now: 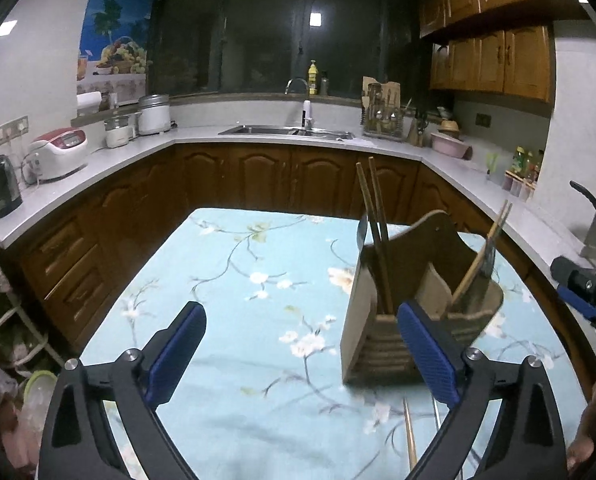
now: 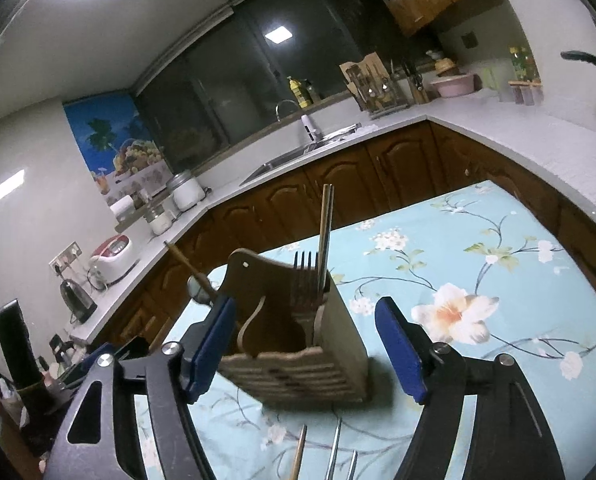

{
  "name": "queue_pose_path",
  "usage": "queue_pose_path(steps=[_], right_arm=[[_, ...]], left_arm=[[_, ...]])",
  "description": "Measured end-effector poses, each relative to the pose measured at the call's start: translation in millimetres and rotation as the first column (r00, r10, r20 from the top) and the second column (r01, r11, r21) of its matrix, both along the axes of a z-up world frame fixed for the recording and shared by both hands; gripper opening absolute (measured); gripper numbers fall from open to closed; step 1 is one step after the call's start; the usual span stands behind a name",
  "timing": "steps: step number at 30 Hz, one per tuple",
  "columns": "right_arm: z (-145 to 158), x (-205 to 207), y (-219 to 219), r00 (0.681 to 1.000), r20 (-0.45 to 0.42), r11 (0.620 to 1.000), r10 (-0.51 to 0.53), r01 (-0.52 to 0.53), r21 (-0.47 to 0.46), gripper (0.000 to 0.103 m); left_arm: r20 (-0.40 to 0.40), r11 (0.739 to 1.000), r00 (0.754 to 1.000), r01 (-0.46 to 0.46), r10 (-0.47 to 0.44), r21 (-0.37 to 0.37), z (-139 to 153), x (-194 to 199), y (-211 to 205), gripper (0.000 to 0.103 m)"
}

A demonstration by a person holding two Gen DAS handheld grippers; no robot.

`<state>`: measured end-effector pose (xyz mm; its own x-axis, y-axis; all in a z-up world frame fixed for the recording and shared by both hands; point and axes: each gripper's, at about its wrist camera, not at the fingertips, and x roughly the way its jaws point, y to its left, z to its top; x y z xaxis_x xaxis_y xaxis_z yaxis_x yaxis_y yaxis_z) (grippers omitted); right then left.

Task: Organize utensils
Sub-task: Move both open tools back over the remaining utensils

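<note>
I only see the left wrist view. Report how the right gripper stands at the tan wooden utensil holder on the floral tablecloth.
Observer: The right gripper has its blue-padded fingers open on either side of the tan wooden utensil holder, gripping nothing.
Operator: Now name what stands in the compartment that looks blurred to me.
Observer: A dark metal fork stands tines up there, beside a pair of silver metal chopsticks.
</note>
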<state>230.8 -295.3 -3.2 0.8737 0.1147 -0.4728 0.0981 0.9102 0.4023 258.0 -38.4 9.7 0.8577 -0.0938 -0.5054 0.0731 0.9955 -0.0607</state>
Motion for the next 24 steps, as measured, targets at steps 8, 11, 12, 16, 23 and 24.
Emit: queue_pose_path(steps=[8, 11, 12, 16, 23, 24], right_arm=[[19.8, -41.6, 19.2, 0.998, 0.058, 0.996, 0.014, -0.008, -0.091, 0.078], [23.1, -54.6, 25.5, 0.998, 0.067, 0.994, 0.019, -0.011, -0.108, 0.079], [23.6, -60.1, 27.4, 0.997, 0.068, 0.994, 0.019, -0.011, -0.113, 0.079], [23.7, -77.9, 34.1, 0.997, 0.070, 0.990, 0.025, -0.015, -0.143, 0.080], [18.9, -109.3, 41.4, 0.998, 0.052, 0.983, 0.032, -0.022, -0.184, 0.081], [17.3, -113.3, 41.3, 0.998, 0.048, 0.982, 0.030, -0.021, -0.187, 0.081]], left_arm=[[0.036, 1.000, 0.999, -0.001, 0.001, -0.012, 9.4, -43.7, 11.3, 0.100], [0.040, 1.000, 0.999, 0.001, 0.000, -0.018, 12.1, -57.3, 15.0, 0.101], [0.042, 1.000, 0.999, 0.002, -0.001, -0.020, 12.7, -62.9, 16.2, 0.101], [0.040, 1.000, 0.999, 0.012, -0.012, -0.014, 11.9, -79.8, 18.2, 0.101], [0.001, 0.999, 1.000, 0.020, -0.020, -0.026, 9.3, -105.2, 24.4, 0.101], [-0.005, 0.999, 1.000, 0.024, -0.024, -0.027, 8.2, -109.7, 25.1, 0.101]])
